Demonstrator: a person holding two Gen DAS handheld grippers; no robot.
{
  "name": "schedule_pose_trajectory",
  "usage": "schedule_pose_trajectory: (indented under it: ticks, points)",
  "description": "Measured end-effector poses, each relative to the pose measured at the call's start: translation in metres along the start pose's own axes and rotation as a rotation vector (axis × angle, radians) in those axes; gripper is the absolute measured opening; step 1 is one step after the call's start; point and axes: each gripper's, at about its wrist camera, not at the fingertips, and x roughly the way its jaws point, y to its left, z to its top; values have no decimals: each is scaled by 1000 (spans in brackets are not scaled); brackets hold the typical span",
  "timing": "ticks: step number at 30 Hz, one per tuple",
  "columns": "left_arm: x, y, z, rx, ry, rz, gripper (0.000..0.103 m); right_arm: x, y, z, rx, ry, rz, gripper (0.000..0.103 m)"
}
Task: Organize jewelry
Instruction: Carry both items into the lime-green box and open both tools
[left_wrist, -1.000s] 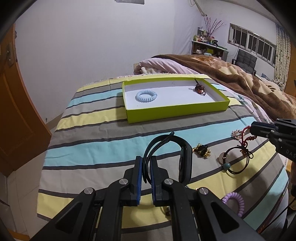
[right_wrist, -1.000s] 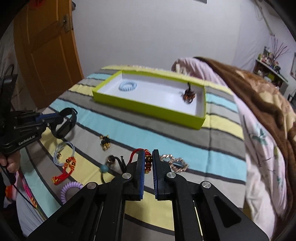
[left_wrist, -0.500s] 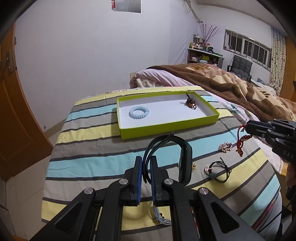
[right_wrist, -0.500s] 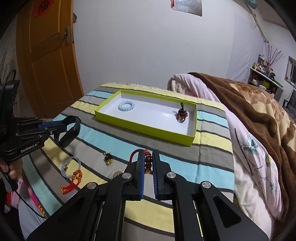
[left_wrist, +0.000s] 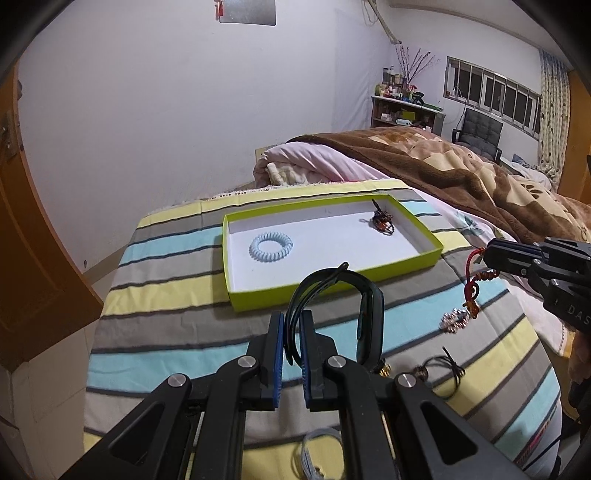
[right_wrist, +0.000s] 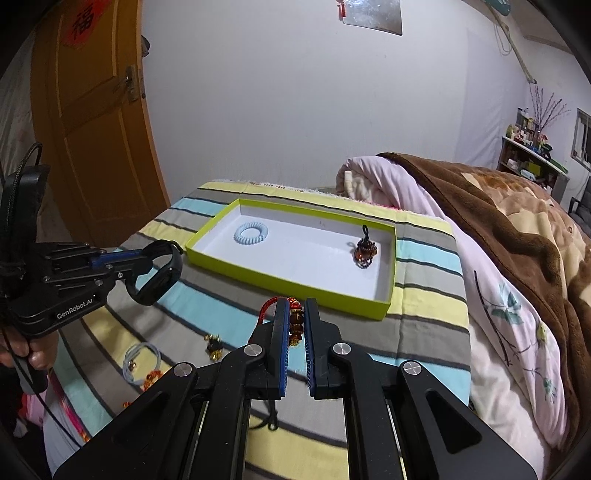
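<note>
In my left tongs (left_wrist: 291, 343) I have the black wristband (left_wrist: 364, 314) clenched by its thin strap, the thick part of the band curling out to the right of the tips, clear of the bedspread. My right tongs (right_wrist: 295, 339) are clenched on the red cord bracelet (right_wrist: 295, 325), its amber beads sitting between the pads and, in the left view, its tassel and charm dangling below the tips over the cloth. Both pieces hang in the air on the near side of the green tray (left_wrist: 332, 291), which lies flat on the striped bedspread (left_wrist: 166, 317) with a pale blue coil hair tie (left_wrist: 270, 246) at its left end and a dark beaded charm (left_wrist: 382, 221) at its far right corner. I judge this to be the carrying step: both pieces lifted, neither yet over the tray. Next I should bring each one past the near rim, high enough that the dangling tassel does not catch the wall, and let go over the bare white middle, which is well apart from both things already inside. There is open room above the tray; the brown blanket (right_wrist: 517, 221) piled on the right is close to the tray's right end, so my right tongs have less room there. Loose pieces remain on the near cloth, among them a small gold charm (right_wrist: 213, 345) and a grey-blue hair tie (right_wrist: 142, 360).
</note>
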Motion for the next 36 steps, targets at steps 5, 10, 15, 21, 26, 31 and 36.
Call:
schedule_pose_trajectory:
  ticks: [5,10,15,21,26,31,36]
  points:
    - [20,7,19,-3,16,13,8,19,-14,17,17,8,0,7]
    - [43,18,42,-5,34,27,8,43,-33,34,38,22,-8,7]
    - [73,29,57,-10,70,48,8,70,-51,46,68,43,-19,7]
    - [110,36,58,-5,134,69,8,103,-72,48,115,87,-26,7]
    - [134,38,51,5,186,84,8,124,-83,40,141,135,-32,7]
    - [148,40,48,-6,212,75,8,140,-88,31,143,184,-40,8]
    - [150,40,48,-16,212,58,8,149,-89,27,141,212,-38,8]
